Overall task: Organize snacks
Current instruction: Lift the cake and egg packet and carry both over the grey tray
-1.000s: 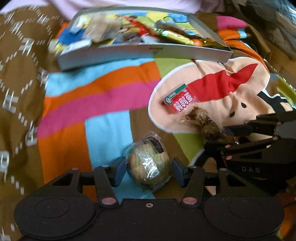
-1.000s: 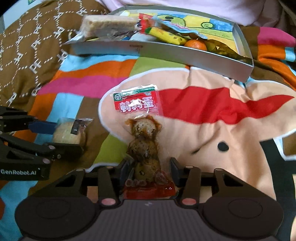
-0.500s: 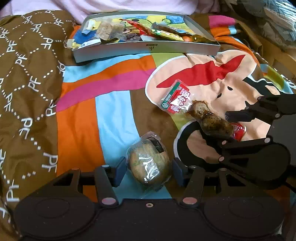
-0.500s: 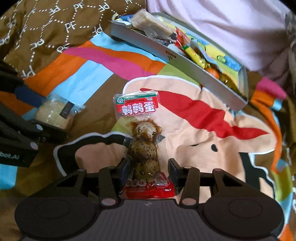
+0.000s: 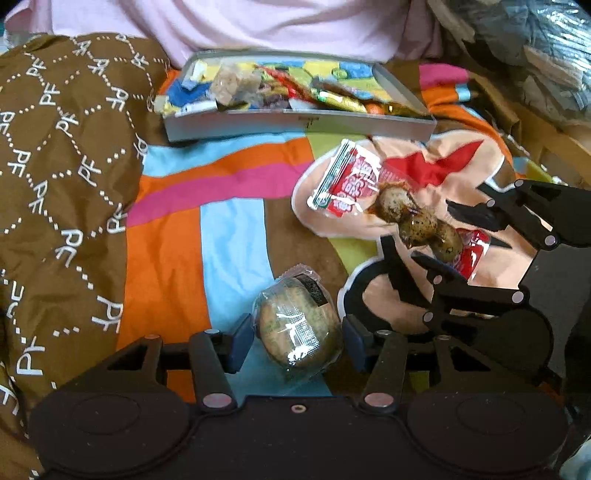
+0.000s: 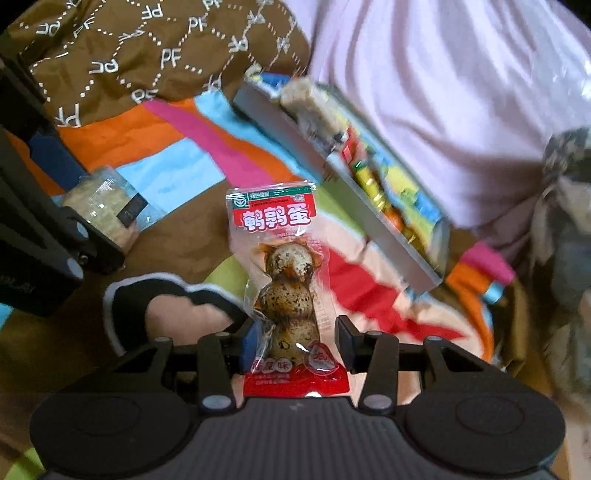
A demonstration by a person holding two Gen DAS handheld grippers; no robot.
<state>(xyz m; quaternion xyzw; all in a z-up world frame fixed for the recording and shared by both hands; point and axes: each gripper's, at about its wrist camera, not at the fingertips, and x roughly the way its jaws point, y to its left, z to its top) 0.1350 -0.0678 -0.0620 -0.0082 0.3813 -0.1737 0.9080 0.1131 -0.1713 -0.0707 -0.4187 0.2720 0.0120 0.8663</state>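
Left-wrist view: the left gripper [image 5: 297,341], a black 2-finger tool with blue pads, is closed at middling width on a round pale-brown pastry sealed in clear plastic wrap [image 5: 297,330]. Both pads press the wrapper's sides. The pastry sits over the light-blue and brown stripes of a multicoloured striped cartoon-print blanket [image 5: 221,184].

To its right, the right gripper [image 5: 452,245], a black 2-finger tool seen from the side, holds a clear vacuum pouch of 3 speckled brown eggs with red printed ends [image 5: 399,206]. The pouch's free end slants up toward the tray, off the blanket.

Beyond both grippers, a shallow grey rectangular tray with a cartoon-printed floor [image 5: 299,123] lies on the blanket. Loose wrapped snacks in yellow, gold, red and beige [image 5: 295,88] fill it. A brown quilt with a white dotted "PF" pattern [image 5: 55,147] covers the left side, and pale pink cloth [image 5: 258,22] lies behind the tray.

Right-wrist view: the right gripper [image 6: 295,341] is narrow, its jaws gripping the egg pouch [image 6: 284,280] near the lowest egg. The pouch stands upright between the fingers, its red label uppermost. The tray [image 6: 332,173] runs diagonally at upper right, blurred. At left, the left gripper [image 6: 92,221] holds the wrapped pastry [image 6: 103,210].
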